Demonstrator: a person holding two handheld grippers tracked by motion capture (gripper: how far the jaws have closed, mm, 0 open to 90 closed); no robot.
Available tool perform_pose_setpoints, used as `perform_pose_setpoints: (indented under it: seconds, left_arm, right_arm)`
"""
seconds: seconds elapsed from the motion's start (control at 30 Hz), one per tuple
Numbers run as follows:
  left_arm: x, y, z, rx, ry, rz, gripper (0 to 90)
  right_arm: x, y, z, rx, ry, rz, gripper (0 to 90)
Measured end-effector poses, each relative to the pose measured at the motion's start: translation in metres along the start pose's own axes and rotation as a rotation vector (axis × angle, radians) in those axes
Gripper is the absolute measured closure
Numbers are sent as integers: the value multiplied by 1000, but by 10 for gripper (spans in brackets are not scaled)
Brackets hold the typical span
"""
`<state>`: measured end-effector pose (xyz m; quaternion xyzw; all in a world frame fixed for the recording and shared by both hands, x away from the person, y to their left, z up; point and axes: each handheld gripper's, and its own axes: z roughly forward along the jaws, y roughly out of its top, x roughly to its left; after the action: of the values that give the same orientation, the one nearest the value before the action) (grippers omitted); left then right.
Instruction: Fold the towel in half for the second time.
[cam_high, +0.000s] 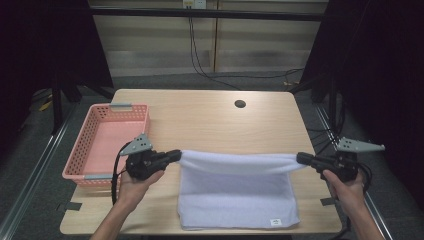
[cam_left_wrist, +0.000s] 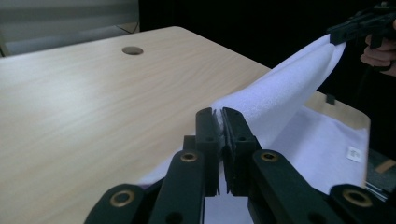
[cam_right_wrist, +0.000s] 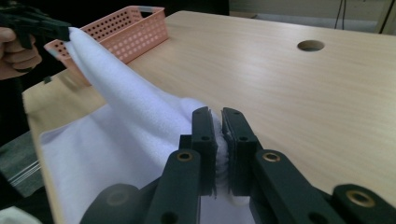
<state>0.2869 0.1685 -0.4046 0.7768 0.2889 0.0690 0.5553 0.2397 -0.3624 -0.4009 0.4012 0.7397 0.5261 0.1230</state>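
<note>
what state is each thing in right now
white towel: far edge lifted and stretched between the two grippers, near part flat on the table
left gripper: shut on the towel's left corner
right gripper: shut on the towel's right corner
pink basket: upright, empty

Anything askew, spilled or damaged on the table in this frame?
Nothing stands out. The white towel is held taut by its far edge between the left gripper and right gripper, its near part flat on the table. The pink basket sits upright.
</note>
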Motion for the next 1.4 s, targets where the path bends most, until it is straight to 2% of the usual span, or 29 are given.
perform_pose_setpoints:
  seconds: [0.07,0.1,0.17,0.23,0.3,0.4,0.43,0.47,0.53,0.63,0.67,0.73,0.77,0.8,0.83,0.87,0.9,0.97,1.03,1.07,1.1,1.13,1.17,1.2,1.23,1.27,1.33,1.4]
  left_arm:
    - [-2,-3,-1,8,-5,-5,862]
    - [-8,-17,-4,33,-20,-16,861]
    - [-12,-33,-4,75,-31,-25,857]
    - [-15,-55,-1,148,-50,-44,855]
    - [-16,-71,2,205,-60,-56,855]
    - [-22,-80,2,257,-86,-58,847]
    - [-24,-81,-1,247,-106,-42,840]
    - [-26,-82,-2,249,-109,-41,838]
    - [-31,-86,-4,269,-109,-34,841]
    - [-36,-87,-8,272,-144,-19,828]
    - [-36,-87,-10,273,-145,-25,815]
    - [-35,-88,-13,262,-151,-39,763]
    - [-33,-85,-17,249,-150,-43,752]
    - [-32,-83,-18,230,-138,-40,741]
    - [-32,-83,-18,230,-138,-40,721]
    - [-25,-77,-19,196,-119,-50,703]
    - [-22,-75,-17,196,-110,-52,701]
    - [-15,-70,-4,226,-111,-45,689]
    - [-8,-67,15,261,-84,-38,681]
    - [-4,-66,25,282,-87,-31,686]
    - [-2,-64,36,294,-61,-23,682]
    - [0,-64,42,299,-58,-24,687]
    - [3,-63,49,305,-73,-27,700]
    - [5,-63,56,324,-54,-15,701]
    - [7,-64,60,333,-45,-17,699]
    - [10,-65,66,353,-58,-31,698]
    - [11,-68,71,381,-51,-23,697]
    - [10,-69,72,374,-46,-24,693]
  right_arm:
    - [8,-9,-6,10,5,0,843]
    - [14,-18,-8,24,10,-6,842]
    - [22,-32,-9,49,13,-26,840]
    - [28,-52,-7,117,28,-11,839]
    - [30,-67,-5,176,33,-3,837]
    - [33,-85,-2,231,50,5,826]
    - [35,-85,-2,237,52,-8,825]
    - [37,-84,-3,229,72,-15,824]
    - [40,-84,-5,230,75,-19,823]
    - [44,-86,-8,261,74,-23,814]
    - [46,-87,-9,277,75,-19,797]
    - [52,-87,-13,292,43,-37,716]
    - [53,-87,-15,282,26,-15,637]
    - [54,-88,-17,271,1,4,618]
    - [54,-88,-17,271,1,4,618]
    - [55,-86,-18,253,-67,-4,573]
    - [54,-85,-16,247,-66,-3,572]
    - [53,-82,-9,237,-52,9,556]
    - [54,-75,8,264,-55,-20,575]
    - [54,-73,14,271,-39,-19,579]
    - [54,-70,23,289,-3,-14,578]
    - [54,-68,35,297,-15,-23,570]
    - [53,-67,42,310,-8,-19,565]
    - [52,-66,52,322,-3,-22,562]
    - [50,-65,63,340,-11,-22,546]
    - [49,-65,69,359,-10,-21,545]
    - [46,-65,81,379,-22,-24,539]
    - [42,-67,91,430,-34,-32,586]
